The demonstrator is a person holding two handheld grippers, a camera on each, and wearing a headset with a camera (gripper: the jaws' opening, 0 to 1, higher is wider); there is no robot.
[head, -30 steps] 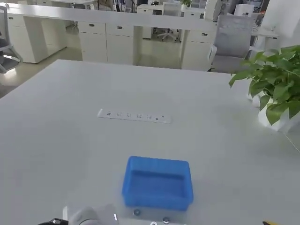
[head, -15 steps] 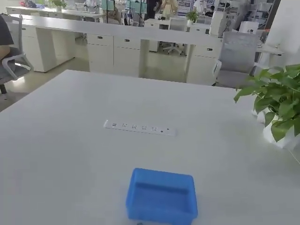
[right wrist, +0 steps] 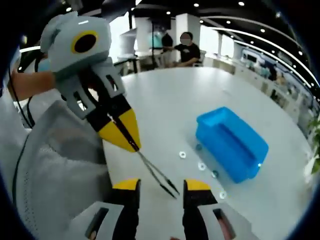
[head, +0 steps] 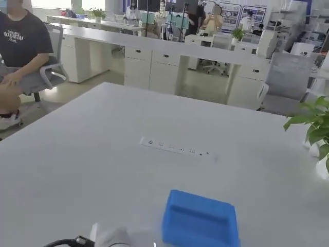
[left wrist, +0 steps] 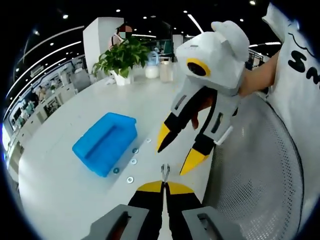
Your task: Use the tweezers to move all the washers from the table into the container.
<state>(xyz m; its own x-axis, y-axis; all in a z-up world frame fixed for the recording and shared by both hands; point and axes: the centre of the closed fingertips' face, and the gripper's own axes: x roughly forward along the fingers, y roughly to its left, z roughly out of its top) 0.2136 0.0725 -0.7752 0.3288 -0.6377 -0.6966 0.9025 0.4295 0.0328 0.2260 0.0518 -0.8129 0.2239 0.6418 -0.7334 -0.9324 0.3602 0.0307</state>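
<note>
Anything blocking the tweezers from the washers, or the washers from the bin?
Nothing visible. The tweezers, shut in the left gripper, face bare table up to the washers, which lie loose beside the blue container. Its wall is all they must clear.

White desk (head: 92, 154), power strip (head: 177, 148) mid-surface. Potted plant (head: 316, 121) at right edge. White cabinets (head: 154, 69) beyond far edge. Recessed ceiling lights (left wrist: 65, 16) lit.

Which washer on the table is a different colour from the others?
The bluish washer right beside the blue container's wall. The other four washers look pale silver.
</note>
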